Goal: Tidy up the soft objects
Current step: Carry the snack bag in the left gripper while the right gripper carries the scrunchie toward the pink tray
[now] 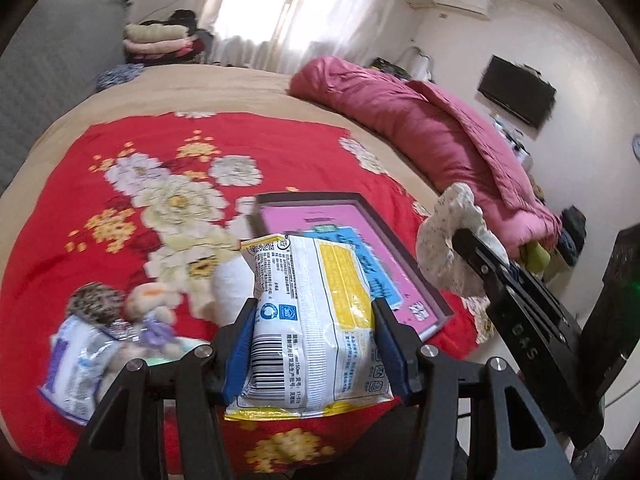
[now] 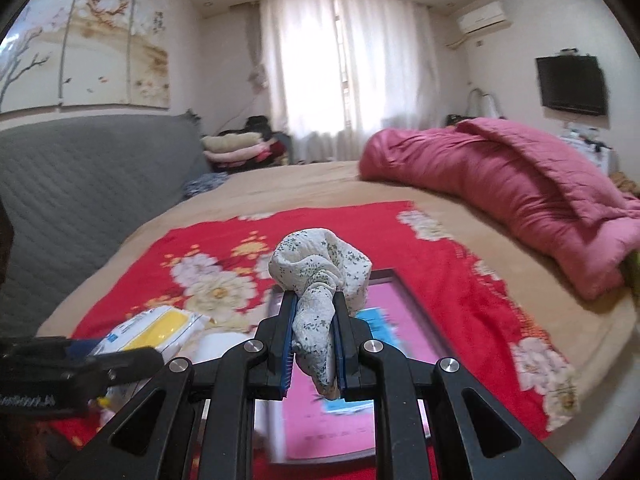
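Left gripper (image 1: 316,344) clamps white-yellow wipes pack (image 1: 316,320); right gripper (image 2: 314,332) pinches crumpled floral cloth (image 2: 320,272).

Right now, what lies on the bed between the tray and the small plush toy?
A white roll lies between the tray and the plush toy on the red floral blanket, seen in the left wrist view.

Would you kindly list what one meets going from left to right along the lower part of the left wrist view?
Blue and white packet → plush toy → yellow and white wipes pack held in the left gripper → pink-lined tray → floral cloth held in the right gripper.
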Tool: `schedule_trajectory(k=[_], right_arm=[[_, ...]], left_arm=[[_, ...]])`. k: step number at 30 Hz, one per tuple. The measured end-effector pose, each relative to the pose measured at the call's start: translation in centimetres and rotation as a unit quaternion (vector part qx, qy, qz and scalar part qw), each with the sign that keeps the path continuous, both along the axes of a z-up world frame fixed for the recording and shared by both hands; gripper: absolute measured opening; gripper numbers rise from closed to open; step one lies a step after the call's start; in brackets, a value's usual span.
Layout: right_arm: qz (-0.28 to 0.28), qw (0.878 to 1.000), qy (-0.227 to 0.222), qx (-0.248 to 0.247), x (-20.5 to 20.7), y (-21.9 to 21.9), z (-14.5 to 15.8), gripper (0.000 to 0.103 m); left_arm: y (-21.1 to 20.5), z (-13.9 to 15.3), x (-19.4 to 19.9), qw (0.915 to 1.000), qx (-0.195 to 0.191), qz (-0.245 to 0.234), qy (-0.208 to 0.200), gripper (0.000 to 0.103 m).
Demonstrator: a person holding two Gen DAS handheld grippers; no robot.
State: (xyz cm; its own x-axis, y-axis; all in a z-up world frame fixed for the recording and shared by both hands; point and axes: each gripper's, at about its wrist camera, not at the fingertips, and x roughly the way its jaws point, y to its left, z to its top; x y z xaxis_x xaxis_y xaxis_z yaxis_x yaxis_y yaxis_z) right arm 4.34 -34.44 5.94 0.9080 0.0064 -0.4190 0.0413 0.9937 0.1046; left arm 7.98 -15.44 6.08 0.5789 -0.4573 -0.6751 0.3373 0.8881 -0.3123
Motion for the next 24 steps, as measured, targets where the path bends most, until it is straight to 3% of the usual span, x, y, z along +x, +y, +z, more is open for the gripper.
schedule_trajectory(k=[11,24], right_arm=[[-0.046,0.999,0.016,0.006,-0.1,-6.6,-0.8,0.016],[-0.062,0.994,0.082,-0.024,2.2,-8.5,-4.5,0.017]], left_arm=[[-8.6,-2.2,1.3,0.9981,0.044,-0.043,-0.001,0.055],[-15.0,-8.2,4.6,0.9904,0.108,-0.081,0.028,0.055]])
